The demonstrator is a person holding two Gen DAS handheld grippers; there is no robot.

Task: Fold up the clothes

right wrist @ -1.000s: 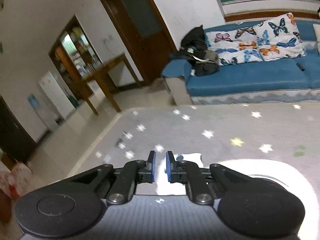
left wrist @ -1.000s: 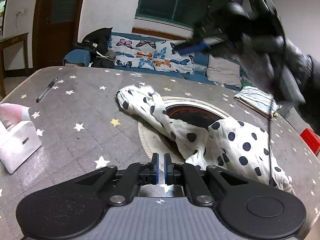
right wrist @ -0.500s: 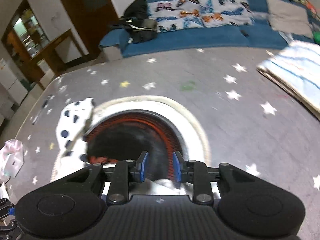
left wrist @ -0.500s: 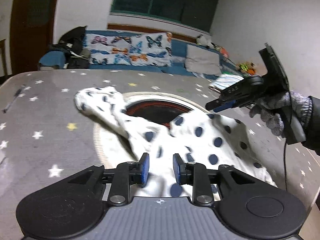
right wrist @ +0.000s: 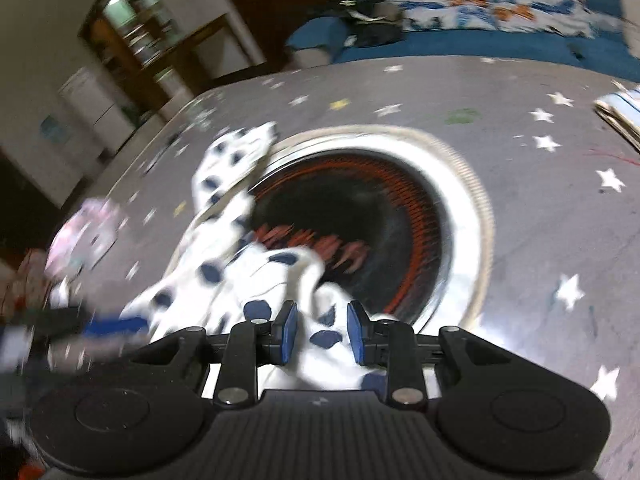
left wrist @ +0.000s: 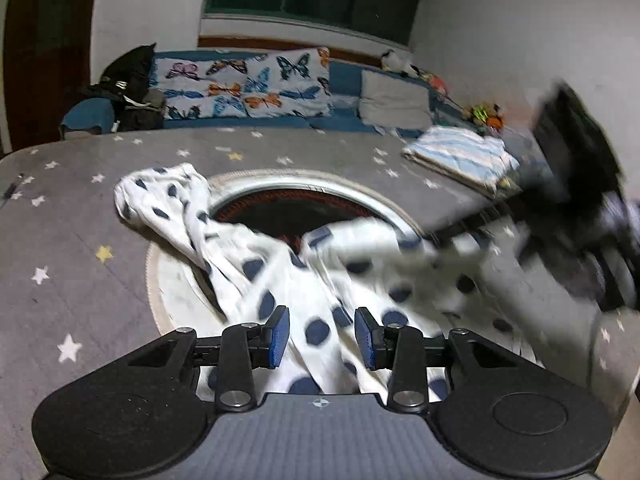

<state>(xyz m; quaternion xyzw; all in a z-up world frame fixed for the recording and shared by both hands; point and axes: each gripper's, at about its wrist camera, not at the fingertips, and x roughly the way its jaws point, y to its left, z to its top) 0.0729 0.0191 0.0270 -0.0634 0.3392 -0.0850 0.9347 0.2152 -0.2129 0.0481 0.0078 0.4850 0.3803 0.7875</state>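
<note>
Left gripper (left wrist: 322, 334) sits low over the polka-dot garment (left wrist: 280, 280), jaws apart, blue pads either side of a fold of white cloth w/ navy dots running between them; nothing clamped. Right gripper (right wrist: 319, 338) is likewise spread, pads flanking a bunched bit of the same garment (right wrist: 224, 248), not closed on it.

Garment lies crumpled on the grey star-print table cover (left wrist: 80, 240), draped partly across a round white-rimmed opening (left wrist: 288, 178) w/ dark interior and orange-red ribbing. One end reaches out to the far-left rim of the opening; the bulk is heaped near both grippers.

In left wrist view the right gripper (left wrist: 576, 184) shows as a dark blurred shape at right, prob. just above the cloth's right edge, too smeared to tell contact. In right wrist view a blurred blue-tipped shape at lower left looks like the left gripper.

Folded striped cloth (left wrist: 460, 156) rests on the table's far right. Blue sofa (left wrist: 340, 76) w/ butterfly cushion (left wrist: 244, 84) and a black bag (left wrist: 128, 84) stands behind.
</note>
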